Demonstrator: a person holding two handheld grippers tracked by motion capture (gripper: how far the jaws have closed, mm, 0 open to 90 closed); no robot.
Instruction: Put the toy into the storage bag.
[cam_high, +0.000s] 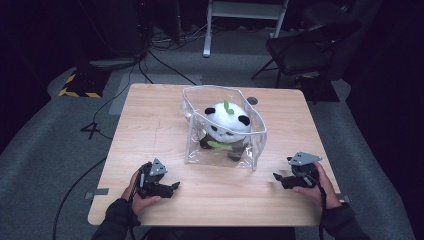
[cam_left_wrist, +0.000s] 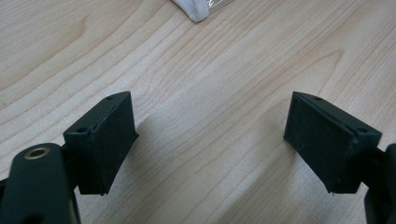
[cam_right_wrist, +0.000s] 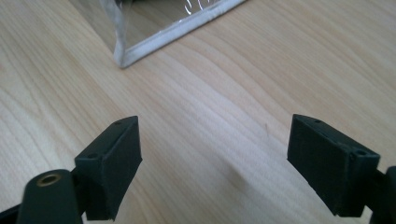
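- Left gripper (cam_high: 176, 185) low over the table (cam_high: 150, 135), near its front-left corner, jaws wide apart, nothing between.
- Right gripper (cam_high: 276, 176) near the front-right edge, jaws likewise spread and empty.
- Toy panda (cam_high: 227, 122) inside the clear bag (cam_high: 255, 150), mid-table, apart from both.

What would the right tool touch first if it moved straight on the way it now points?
Probably the near corner of the clear plastic bag, which holds the toy panda. The open right tool has bare table before it until there; depth is uncertain.
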